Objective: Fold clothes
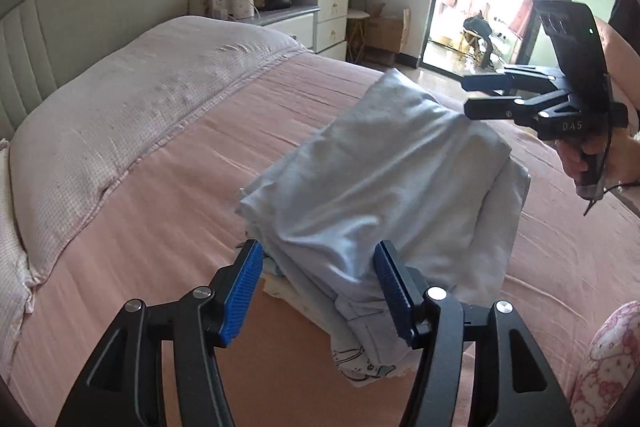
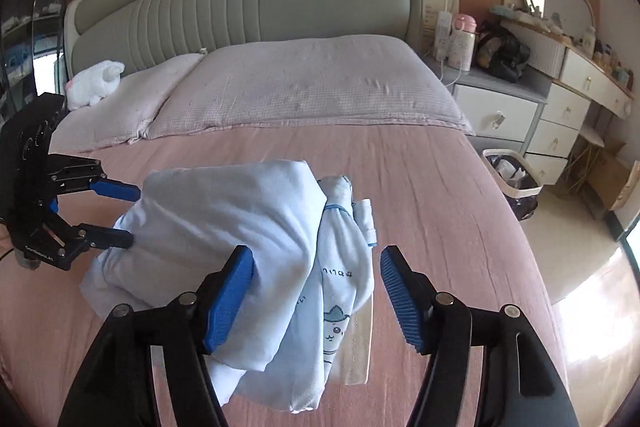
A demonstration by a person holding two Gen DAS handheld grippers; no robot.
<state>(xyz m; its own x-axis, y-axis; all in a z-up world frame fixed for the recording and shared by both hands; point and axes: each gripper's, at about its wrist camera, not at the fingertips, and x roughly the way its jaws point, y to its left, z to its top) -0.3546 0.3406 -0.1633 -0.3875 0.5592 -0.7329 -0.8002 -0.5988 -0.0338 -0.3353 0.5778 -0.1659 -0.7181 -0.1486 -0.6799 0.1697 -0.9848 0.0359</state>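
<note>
A folded pale-blue garment (image 2: 224, 227) is lying on the pink bedsheet (image 2: 432, 195). The left gripper (image 1: 318, 291) is standing released around its near end, pads apart from the cloth. The right gripper (image 2: 316, 291) is also hanging unclenched over the bundle, gripping nothing.

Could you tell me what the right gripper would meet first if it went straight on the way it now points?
Most likely the folded light-blue clothes lying between the right gripper fingers; depth is unclear.

Left gripper (image 1: 318, 291): black linkage arms, silver screws, ribbed blue pads. Right gripper (image 2: 316, 301): same build, "DAS" marking.
</note>
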